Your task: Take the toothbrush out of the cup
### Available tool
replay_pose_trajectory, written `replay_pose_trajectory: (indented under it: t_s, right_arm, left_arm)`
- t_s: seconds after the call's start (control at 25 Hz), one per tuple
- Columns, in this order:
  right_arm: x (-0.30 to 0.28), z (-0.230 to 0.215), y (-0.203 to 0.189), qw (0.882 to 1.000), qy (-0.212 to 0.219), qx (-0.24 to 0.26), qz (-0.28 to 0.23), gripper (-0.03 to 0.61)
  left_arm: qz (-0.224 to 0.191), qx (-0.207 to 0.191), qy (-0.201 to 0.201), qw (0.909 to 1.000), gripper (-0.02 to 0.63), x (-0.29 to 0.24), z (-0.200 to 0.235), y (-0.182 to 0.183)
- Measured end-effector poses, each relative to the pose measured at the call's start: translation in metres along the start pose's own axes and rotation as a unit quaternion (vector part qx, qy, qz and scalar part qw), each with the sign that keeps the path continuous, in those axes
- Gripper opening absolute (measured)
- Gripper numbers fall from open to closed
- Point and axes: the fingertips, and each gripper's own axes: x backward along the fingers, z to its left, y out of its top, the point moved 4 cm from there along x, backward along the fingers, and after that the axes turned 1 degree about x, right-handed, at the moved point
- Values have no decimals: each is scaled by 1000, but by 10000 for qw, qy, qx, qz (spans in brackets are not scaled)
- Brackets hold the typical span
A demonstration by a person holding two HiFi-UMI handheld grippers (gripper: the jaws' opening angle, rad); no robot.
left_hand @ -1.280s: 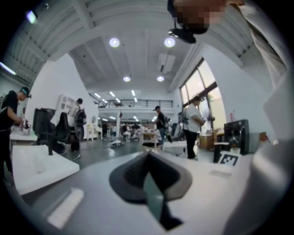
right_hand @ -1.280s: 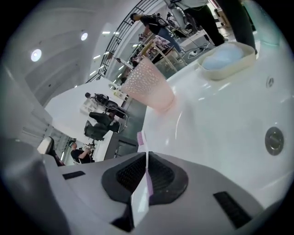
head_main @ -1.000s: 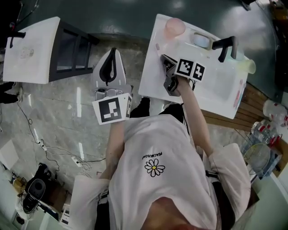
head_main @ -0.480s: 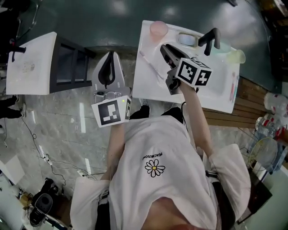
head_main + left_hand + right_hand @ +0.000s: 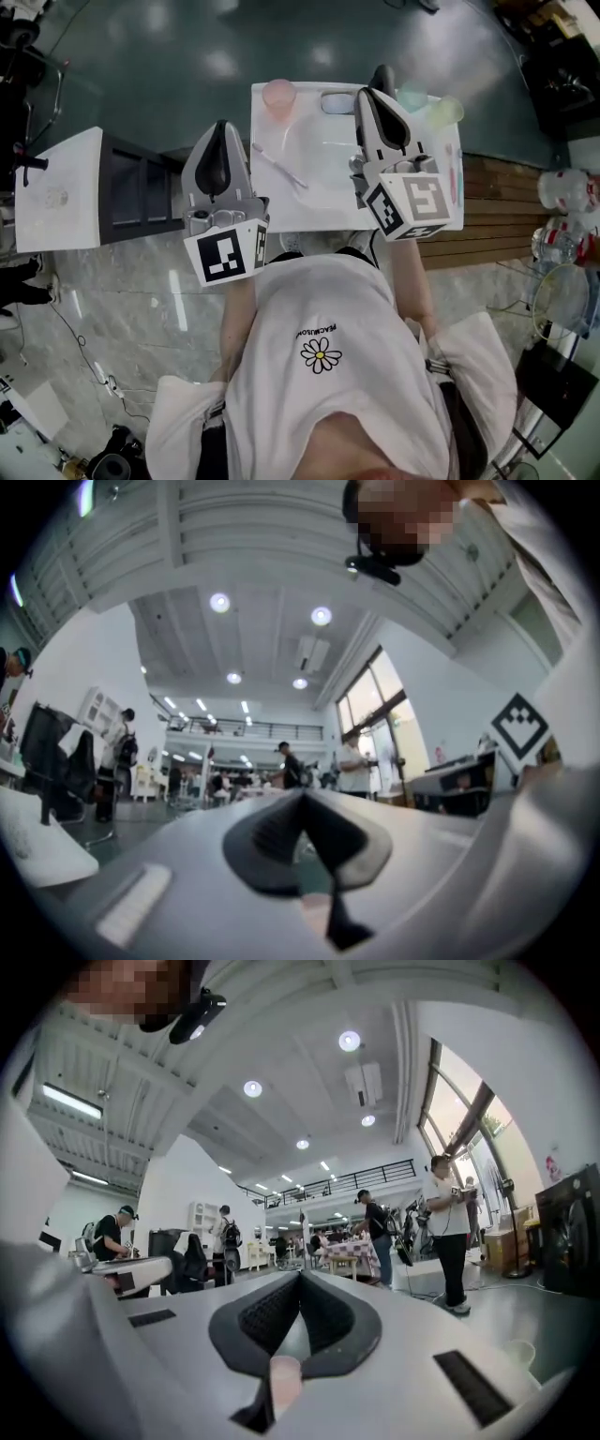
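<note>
Jaws, head view: we log left gripper [image 5: 222, 131] and right gripper [image 5: 373, 98] both closed and raised since 1 second ago. Toothbrush [image 5: 279, 167] lies on white surface [image 5: 309, 214], outside pink cup [image 5: 278, 97]; task looks finished. Left gripper view: jaws together, empty. Right gripper view: jaws together, empty.

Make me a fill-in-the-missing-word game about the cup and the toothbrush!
1. The cup is the color ____.
2. The toothbrush is ____ of the cup, lying on the white counter.
3. The left gripper and right gripper both have jaws that are ____ (open or shut).

Missing words: pink; out; shut
</note>
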Motion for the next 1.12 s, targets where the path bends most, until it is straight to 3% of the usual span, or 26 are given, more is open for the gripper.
replay_pose_trajectory:
  t_s: [0.2, 0.48, 1.12]
  right_arm:
    - [36, -27, 31, 9981, -346, 122, -490, -2]
    - [62, -58, 34, 9972, -569, 273, -393, -2]
    - [74, -95, 40, 9976, -462, 274, -428, -2]
  left_arm:
    - [-218, 1, -322, 9992, 6, -17, -33, 23]
    - [-377, -68, -399, 9985, 6, -36, -66, 43]
    - [-347, -220, -282, 9988, 6, -48, -107, 52]
